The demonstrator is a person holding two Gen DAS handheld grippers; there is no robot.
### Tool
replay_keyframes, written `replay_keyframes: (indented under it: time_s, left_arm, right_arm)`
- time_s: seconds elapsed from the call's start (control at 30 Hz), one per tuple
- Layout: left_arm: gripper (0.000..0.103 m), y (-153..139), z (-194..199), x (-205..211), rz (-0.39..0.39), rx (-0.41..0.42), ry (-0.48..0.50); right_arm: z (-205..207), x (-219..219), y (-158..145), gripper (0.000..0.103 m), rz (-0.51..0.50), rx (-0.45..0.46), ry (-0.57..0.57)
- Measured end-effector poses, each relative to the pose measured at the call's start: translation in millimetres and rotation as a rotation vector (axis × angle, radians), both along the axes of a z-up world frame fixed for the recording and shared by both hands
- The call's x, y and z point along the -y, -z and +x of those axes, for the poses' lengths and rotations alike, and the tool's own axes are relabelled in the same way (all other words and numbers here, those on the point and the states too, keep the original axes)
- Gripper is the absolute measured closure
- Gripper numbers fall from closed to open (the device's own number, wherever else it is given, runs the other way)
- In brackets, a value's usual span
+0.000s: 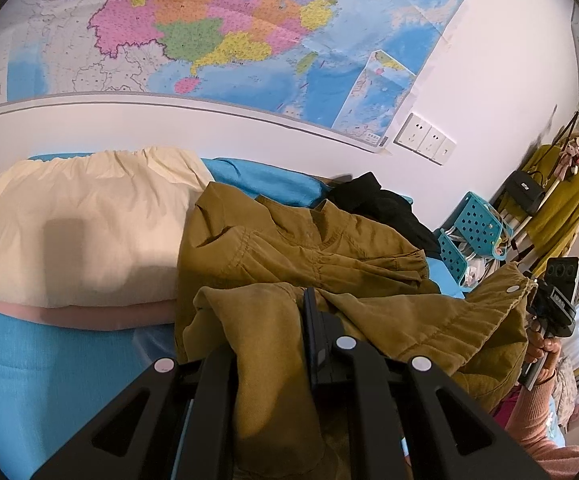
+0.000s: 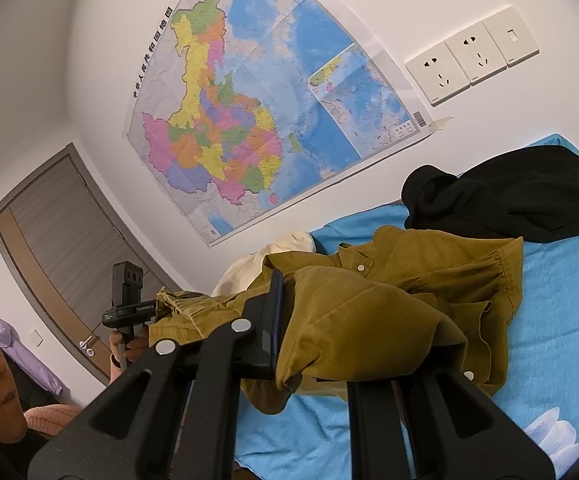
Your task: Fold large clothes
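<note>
Corduroy shirt, mustard-brown, lies rumpled on the blue bedsheet, one edge lifted between both grippers. Left gripper and right gripper are each clamped on its fabric. Black garment lies beyond it, cream pillow beside it.

Mustard corduroy shirt, blue sheet, black garment.

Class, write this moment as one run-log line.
task: fold large clothes | left gripper: jaws shut on olive-brown corduroy shirt | right gripper: jaws shut on same shirt | surface: blue bedsheet | fold: not yet done
</note>
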State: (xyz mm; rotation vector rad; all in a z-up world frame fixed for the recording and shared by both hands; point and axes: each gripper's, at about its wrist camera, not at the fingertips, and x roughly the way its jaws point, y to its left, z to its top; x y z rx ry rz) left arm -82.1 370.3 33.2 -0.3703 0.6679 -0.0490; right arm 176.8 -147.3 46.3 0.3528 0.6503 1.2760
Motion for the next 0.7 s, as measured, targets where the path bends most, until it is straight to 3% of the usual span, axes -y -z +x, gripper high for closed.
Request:
replay_keyframes:
  time_s: [0.7]
  left_arm:
    - [0.093, -2, 12, -4, 0.002, -0.012, -0.008]
  right_arm:
    - [8, -5, -2, 0.093, -0.015, -0.002, 0.004]
